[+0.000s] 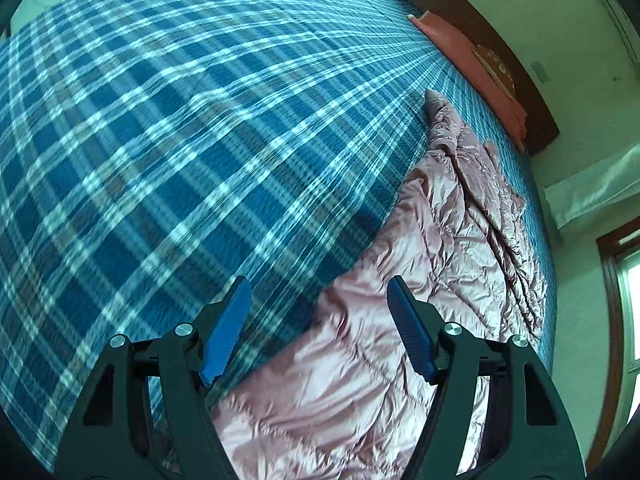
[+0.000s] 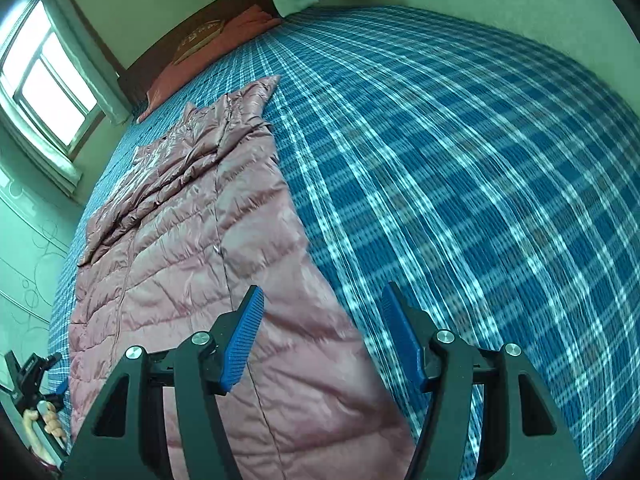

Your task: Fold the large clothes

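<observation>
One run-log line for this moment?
left gripper open | right gripper open | pink down coat flat on plaid bed

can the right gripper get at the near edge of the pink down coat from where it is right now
Probably yes. The right gripper hangs open above the pink down coat, its jaws spread over the coat's edge on the plaid bedspread. Nothing lies between them, and the left gripper is off to the coat's other side.
</observation>
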Action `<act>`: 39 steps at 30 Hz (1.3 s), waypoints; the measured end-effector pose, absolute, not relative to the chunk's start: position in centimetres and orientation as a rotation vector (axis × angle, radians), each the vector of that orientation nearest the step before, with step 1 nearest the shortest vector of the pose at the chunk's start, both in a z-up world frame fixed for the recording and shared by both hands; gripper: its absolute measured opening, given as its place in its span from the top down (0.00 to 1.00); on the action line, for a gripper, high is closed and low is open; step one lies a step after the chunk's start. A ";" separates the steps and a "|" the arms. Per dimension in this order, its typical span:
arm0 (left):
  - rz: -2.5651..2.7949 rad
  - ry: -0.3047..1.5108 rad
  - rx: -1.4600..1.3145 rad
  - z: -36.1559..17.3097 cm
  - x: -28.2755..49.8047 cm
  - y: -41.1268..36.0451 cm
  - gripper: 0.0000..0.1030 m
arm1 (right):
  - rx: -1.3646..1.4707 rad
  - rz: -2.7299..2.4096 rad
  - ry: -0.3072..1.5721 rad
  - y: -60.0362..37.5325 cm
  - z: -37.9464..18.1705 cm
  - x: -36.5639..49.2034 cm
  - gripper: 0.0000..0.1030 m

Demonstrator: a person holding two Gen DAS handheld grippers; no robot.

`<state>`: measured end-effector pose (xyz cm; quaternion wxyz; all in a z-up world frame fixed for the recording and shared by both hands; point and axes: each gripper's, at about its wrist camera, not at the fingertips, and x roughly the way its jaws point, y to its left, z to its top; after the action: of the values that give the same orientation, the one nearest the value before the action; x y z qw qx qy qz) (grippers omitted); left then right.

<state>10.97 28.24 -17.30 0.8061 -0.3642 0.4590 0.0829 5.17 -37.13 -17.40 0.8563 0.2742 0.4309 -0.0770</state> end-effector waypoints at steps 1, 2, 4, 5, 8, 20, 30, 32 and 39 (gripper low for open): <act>0.178 0.985 -0.819 -17.7 9.9 28.4 0.32 | 0.604 -0.157 0.903 -37.2 -17.7 4.2 0.41; 0.172 0.985 -0.859 -17.9 8.9 28.5 0.32 | 0.630 -0.153 0.900 -37.2 -18.0 3.3 0.41; 0.167 0.977 -0.912 -18.3 7.2 28.5 0.32 | 0.686 -0.143 0.896 -37.2 -18.6 1.5 0.41; 0.164 0.972 -0.927 -18.5 6.5 28.5 0.32 | 0.717 -0.134 0.890 -37.2 -19.0 0.7 0.41; 0.144 0.970 -0.976 -18.9 4.6 28.3 0.32 | 0.823 -0.098 0.889 -37.0 -20.0 -1.1 0.40; 0.066 0.945 -1.132 -19.1 -0.3 27.7 0.35 | 0.982 -0.022 0.864 -35.4 -20.7 -5.1 0.40; 0.034 0.892 -1.197 -18.5 -2.1 27.2 0.35 | 1.028 -0.025 0.846 -35.1 -20.9 -7.1 0.40; 0.068 0.895 -1.212 -18.4 -3.0 27.8 0.35 | 1.045 -0.031 0.841 -35.2 -21.0 -7.6 0.40; 0.078 0.949 -1.221 -18.6 -5.8 27.5 0.35 | 1.058 -0.026 0.854 -34.4 -20.9 -9.0 0.40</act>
<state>-5.80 27.53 -18.62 0.7150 -0.5515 0.4283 0.0354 -9.02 -34.41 -20.92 0.7776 0.4890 0.3950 -0.0122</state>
